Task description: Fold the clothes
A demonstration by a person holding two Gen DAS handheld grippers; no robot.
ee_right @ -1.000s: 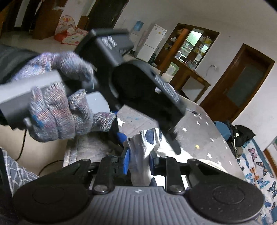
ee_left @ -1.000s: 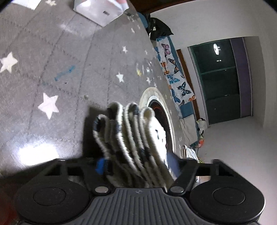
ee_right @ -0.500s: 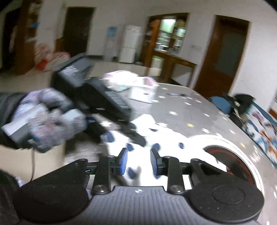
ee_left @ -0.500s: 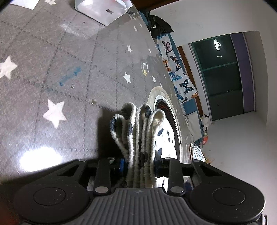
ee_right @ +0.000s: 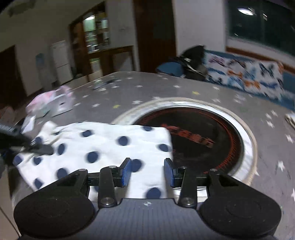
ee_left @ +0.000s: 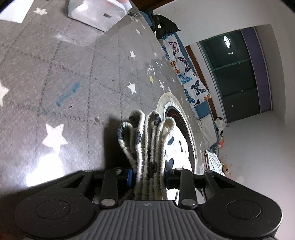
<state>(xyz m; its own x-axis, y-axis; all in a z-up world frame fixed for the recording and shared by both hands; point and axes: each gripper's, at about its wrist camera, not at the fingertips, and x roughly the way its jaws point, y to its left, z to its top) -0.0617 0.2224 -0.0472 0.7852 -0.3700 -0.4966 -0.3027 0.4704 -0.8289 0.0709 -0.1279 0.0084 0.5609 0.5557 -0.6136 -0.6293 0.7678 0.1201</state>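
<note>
A grey surface [ee_right: 202, 86] printed with white stars fills both views, with a round black burner ringed in metal [ee_right: 247, 129] set into it. A white cloth with dark blue dots [ee_right: 103, 145] lies folded flat on the surface, its far corner lapping over the burner's near rim. In the left wrist view the cloth's stacked folds [ee_left: 147, 140] stand on edge, and the left tongs [ee_left: 148, 177] are clamped narrow on that bundle. The right tongs [ee_right: 147, 172] hover just above the cloth's near edge; their jaws have just been opening and stand partly apart with nothing pinched between them. A pale box [ee_left: 95, 13] sits well beyond the cloth.
</note>
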